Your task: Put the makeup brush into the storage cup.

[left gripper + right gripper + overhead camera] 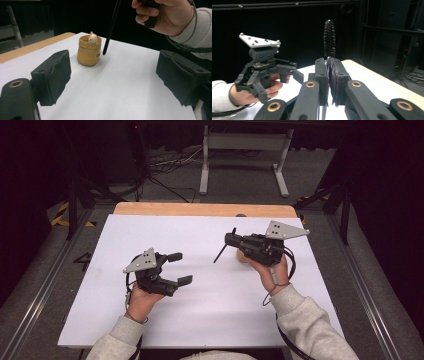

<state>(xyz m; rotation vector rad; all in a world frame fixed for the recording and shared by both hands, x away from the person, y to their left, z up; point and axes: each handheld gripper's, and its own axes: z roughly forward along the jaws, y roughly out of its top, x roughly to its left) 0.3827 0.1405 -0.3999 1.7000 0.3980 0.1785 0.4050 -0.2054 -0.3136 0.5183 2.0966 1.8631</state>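
Note:
My right gripper (231,240) is shut on a black bottle brush (220,254) and hangs over the right half of the white board (210,310). In the right gripper view the bristles (329,40) stick up above the closed jaws. The thin handle (111,27) slants down and ends just above the board beside a small tan cup (88,51) with a little figure at its rim. In the high view the cup (242,256) is partly hidden under the right gripper. My left gripper (182,268) stands open at the left, empty, its pads (53,75) wide apart and facing the cup.
The board lies on a wooden tabletop whose bare strip (200,209) shows along the far edge. Beyond it, a white table frame (245,155) and loose cables (170,165) sit on the grey floor. Dark stands flank both sides.

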